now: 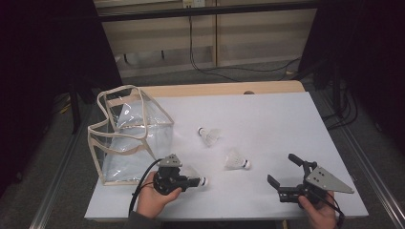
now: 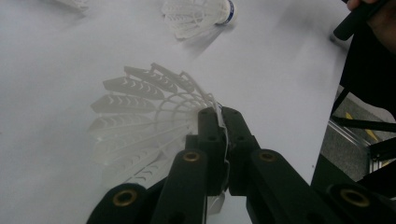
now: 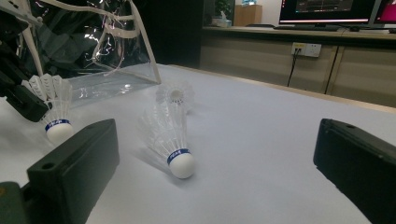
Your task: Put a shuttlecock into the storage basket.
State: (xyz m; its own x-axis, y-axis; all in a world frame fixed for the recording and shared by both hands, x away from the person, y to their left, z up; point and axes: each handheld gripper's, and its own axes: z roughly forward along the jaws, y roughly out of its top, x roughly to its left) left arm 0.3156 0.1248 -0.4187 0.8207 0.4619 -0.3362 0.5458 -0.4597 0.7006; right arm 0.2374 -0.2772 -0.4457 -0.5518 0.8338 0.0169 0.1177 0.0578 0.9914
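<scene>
Left gripper [image 2: 223, 122] clamped on a shuttlecock [image 2: 140, 116] at the desk's [image 1: 267, 119] near edge, beside the clear bag [image 1: 129, 136]. We judge it featherlight, its skirt crushable (better pinched near the cork). Right gripper [image 1: 282, 171] stands apart, holding nothing.

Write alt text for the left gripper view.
The left hand-held gripper is shut on a white feathered shuttlecock lying on the white table. A second white shuttlecock with a blue band lies beyond it.
</scene>
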